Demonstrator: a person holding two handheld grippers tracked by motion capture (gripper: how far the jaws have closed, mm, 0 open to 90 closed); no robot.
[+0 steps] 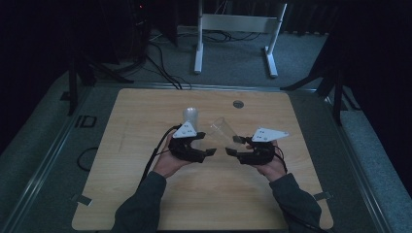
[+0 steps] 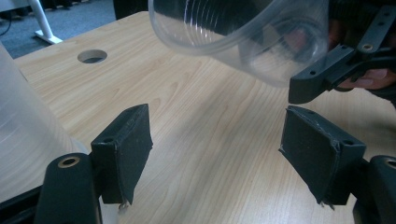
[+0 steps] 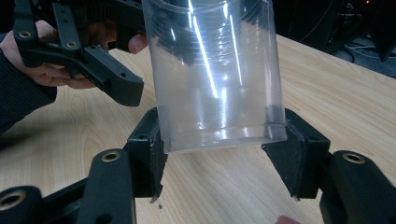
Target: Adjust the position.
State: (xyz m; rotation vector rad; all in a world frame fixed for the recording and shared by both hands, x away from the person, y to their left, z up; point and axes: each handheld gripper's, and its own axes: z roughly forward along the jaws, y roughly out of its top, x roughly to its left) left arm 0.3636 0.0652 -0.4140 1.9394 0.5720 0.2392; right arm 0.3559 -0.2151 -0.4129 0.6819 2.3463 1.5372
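Note:
A clear plastic cup (image 1: 222, 129) hangs tilted over the middle of the wooden table (image 1: 145, 194), its mouth pointing up and to the left. My right gripper (image 1: 235, 145) is shut on its base; in the right gripper view both pads press the cup (image 3: 219, 79) at its bottom rim. My left gripper (image 1: 206, 144) faces it, open, with nothing between its jaws. In the left gripper view the cup's mouth (image 2: 243, 32) hovers above and beyond the left gripper (image 2: 217, 140). A second, frosted cup (image 1: 190, 116) stands upright just behind the left hand and appears at the left edge (image 2: 21, 130).
A round cable hole (image 1: 238, 104) lies in the tabletop near the far edge. White stand legs (image 1: 269, 58) and loose cables (image 1: 163, 68) are on the floor beyond the table. Bare wood stretches to both sides and in front of the hands.

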